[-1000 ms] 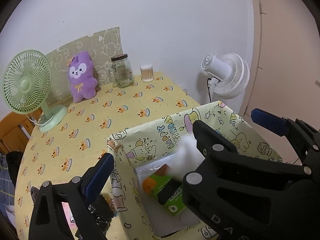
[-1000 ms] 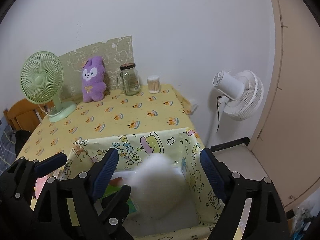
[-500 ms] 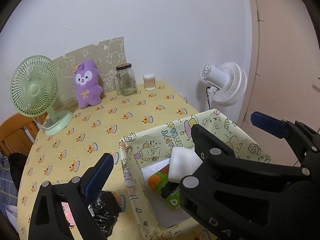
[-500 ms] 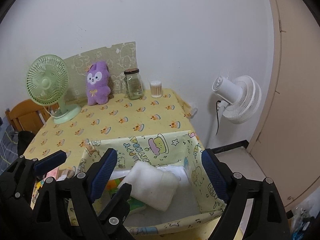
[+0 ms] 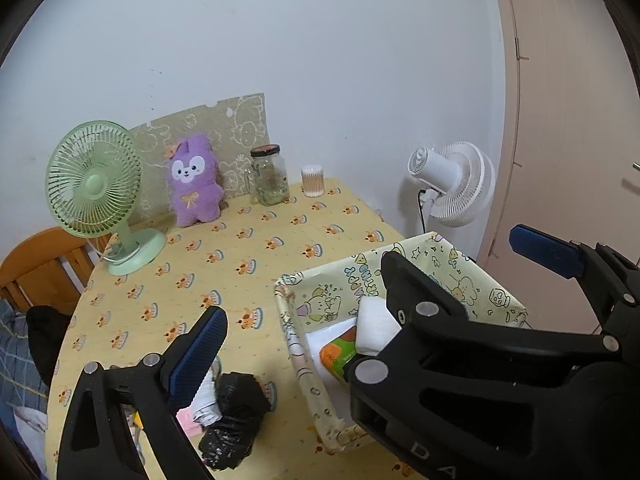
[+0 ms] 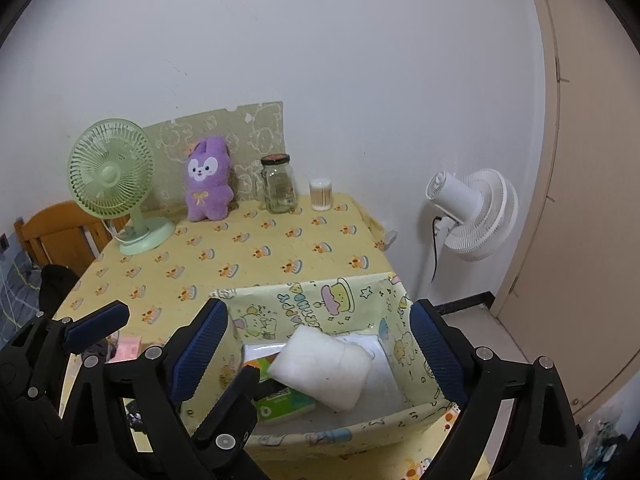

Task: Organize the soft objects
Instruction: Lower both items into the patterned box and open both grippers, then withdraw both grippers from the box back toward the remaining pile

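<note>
With my left gripper [image 5: 372,276] and right gripper [image 6: 320,344] both spread and empty, the pad [image 6: 320,366] lies in the bin [image 6: 304,300], while the bag [image 5: 232,416] left of the bin waits.

Soft, even indoor light fills both views, slightly dim and cool. Shadows are faint; the purple plush toy [image 6: 209,179] casts almost none. No glare shows. Fisheye bending curves the door edge [image 6: 552,128] at right, and black vignette rims the corners. Focus stays sharp throughout.
</note>
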